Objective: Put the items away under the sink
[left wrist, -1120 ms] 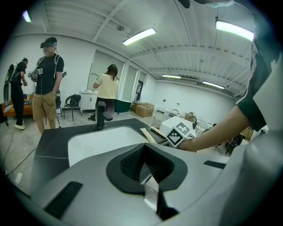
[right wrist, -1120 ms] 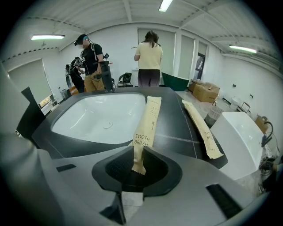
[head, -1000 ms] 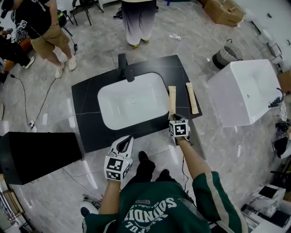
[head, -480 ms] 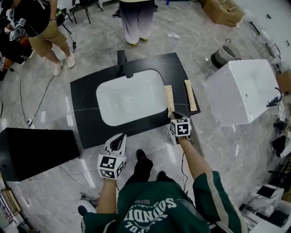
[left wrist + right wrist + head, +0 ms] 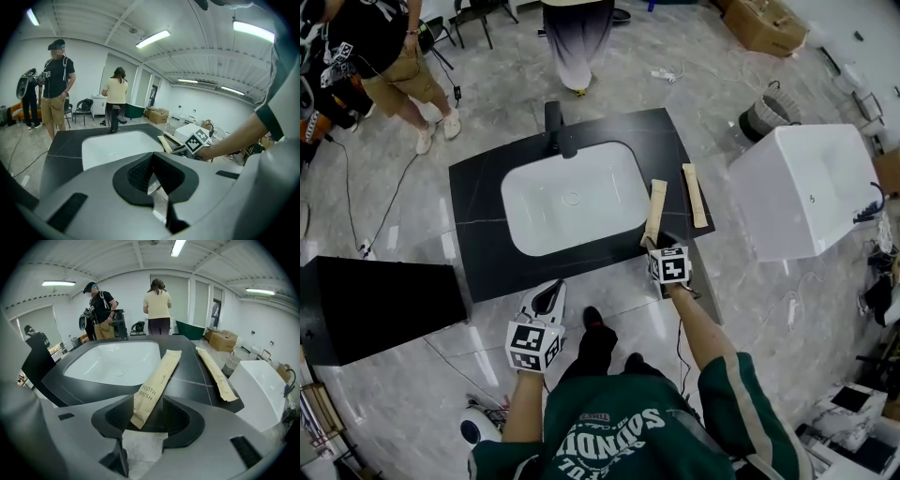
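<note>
Counted around the sink counter

Two paper toothbrush packets (image 5: 654,211) (image 5: 695,195), one white basin (image 5: 572,197), one black faucet (image 5: 558,131), one dark countertop (image 5: 478,234), one white box (image 5: 802,187), one black box (image 5: 375,309), and three bystanders (image 5: 35,339) (image 5: 101,310) (image 5: 157,305) on the floor beyond.

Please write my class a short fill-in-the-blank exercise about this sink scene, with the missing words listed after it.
The sink basin set in the black countertop is ____ in colour.
Beside the basin lie ____ paper packets: the nearer packet and the farther packet.
The print on the nearer packet reads TOOTH ____.
Missing words: white; two; BRUSH.
</note>
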Motion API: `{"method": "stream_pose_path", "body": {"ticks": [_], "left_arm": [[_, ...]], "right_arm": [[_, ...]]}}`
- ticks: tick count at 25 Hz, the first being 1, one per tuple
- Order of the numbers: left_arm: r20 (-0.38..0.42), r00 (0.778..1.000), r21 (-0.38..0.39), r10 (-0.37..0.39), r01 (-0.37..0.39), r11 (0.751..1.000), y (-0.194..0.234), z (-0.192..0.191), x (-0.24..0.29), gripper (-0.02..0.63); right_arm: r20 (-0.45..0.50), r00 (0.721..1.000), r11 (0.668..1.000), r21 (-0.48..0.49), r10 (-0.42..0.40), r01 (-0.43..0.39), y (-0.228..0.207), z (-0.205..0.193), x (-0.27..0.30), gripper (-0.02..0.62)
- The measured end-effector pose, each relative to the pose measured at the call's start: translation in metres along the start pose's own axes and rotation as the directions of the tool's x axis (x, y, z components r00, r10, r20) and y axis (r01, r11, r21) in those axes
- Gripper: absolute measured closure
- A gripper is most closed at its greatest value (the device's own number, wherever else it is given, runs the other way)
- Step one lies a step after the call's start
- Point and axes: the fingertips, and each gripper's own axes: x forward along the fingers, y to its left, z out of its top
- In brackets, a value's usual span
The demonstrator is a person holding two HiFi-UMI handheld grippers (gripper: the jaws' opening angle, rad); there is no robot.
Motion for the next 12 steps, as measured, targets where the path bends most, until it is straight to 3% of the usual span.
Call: {"method": "stream_pose_path", "body": {"ticks": [7, 12], "left_arm": [[-0.012, 1.000, -0.006, 0.012, -0.013, 1.000, 0.003, -0.004, -0.001, 0.595], [-0.018, 1.000, -0.006, 0.009, -0.009, 1.000, 0.000, -0.007, -0.002, 0.595]], "right_arm": [[-0.042, 0.997, 0.991, 0.113, 0.069, -0.064, 0.002, 0.000, 0.012, 0.408], [-0.041, 0.995, 0.987, 0.132, 0.094, -0.088, 0.002, 0.000, 0.005, 0.476]]}}
